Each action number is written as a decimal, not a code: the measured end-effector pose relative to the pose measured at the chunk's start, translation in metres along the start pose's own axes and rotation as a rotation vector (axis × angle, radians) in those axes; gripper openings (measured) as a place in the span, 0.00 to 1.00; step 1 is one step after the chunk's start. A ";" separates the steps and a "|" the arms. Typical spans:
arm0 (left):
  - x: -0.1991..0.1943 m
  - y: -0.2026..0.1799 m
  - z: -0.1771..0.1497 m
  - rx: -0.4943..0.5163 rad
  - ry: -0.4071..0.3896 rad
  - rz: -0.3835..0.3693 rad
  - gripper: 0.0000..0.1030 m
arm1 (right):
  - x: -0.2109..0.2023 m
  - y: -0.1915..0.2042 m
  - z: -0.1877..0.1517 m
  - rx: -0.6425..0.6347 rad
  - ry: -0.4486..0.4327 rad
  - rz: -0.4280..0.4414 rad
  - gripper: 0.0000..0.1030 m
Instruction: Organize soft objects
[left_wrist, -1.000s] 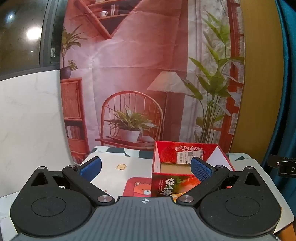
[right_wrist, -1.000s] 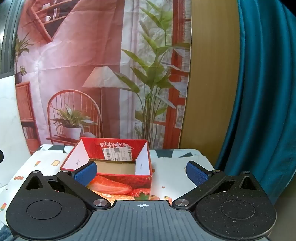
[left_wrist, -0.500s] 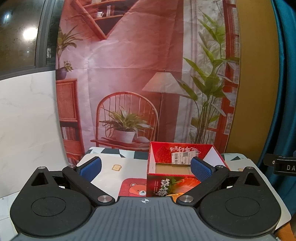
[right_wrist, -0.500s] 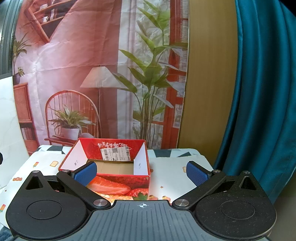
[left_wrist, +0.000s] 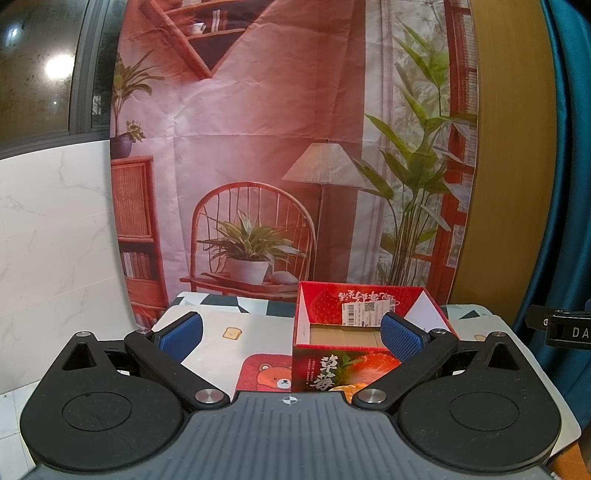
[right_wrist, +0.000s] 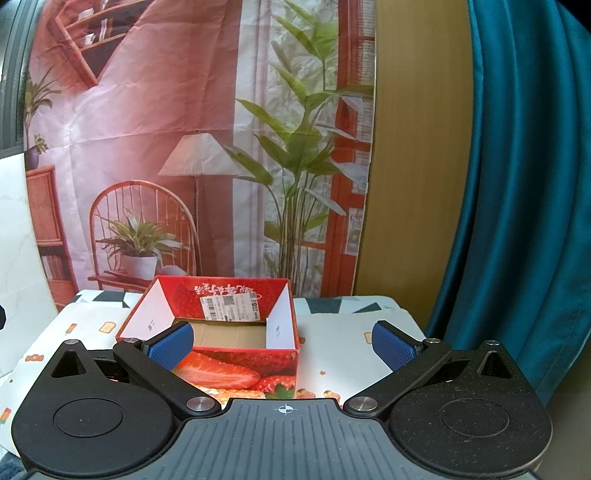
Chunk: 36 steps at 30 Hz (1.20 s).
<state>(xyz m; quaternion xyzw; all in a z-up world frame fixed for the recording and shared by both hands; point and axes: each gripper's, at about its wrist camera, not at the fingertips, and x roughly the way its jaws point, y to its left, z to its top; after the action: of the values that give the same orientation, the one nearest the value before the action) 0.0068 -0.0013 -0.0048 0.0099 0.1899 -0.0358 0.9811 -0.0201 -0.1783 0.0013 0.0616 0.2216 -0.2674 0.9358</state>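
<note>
A red strawberry-print cardboard box (left_wrist: 332, 373) stands open-topped on the table, its brown floor bare as far as I can see. My left gripper (left_wrist: 291, 336) hovers open in front of it, the box lying toward its right pad. In the right wrist view the same box (right_wrist: 229, 369) sits ahead and left of centre, and my right gripper (right_wrist: 282, 342) is open with nothing between its blue pads. No soft object shows in either view.
A white tablecloth (right_wrist: 340, 332) with small cartoon prints covers the table, with a red bear mat (left_wrist: 264, 373) left of the box. A printed room backdrop (left_wrist: 258, 147) hangs behind. A teal curtain (right_wrist: 517, 184) hangs at right. The other gripper's body (left_wrist: 565, 329) pokes in at the right edge.
Both grippers have drifted slightly, so the box sits a little further left and lower in each view. Both stay open and empty.
</note>
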 end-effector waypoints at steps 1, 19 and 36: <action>0.000 0.000 0.000 -0.001 0.001 -0.001 1.00 | 0.000 0.000 0.000 0.000 0.000 0.000 1.00; 0.002 0.000 -0.004 -0.006 0.012 -0.007 1.00 | 0.001 -0.001 -0.001 0.000 0.005 0.001 1.00; 0.002 -0.001 -0.005 -0.007 0.012 -0.006 1.00 | 0.001 0.000 -0.001 0.001 0.008 0.001 1.00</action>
<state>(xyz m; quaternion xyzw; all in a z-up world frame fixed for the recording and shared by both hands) 0.0070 -0.0018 -0.0104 0.0062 0.1961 -0.0383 0.9798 -0.0195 -0.1786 0.0002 0.0632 0.2253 -0.2667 0.9349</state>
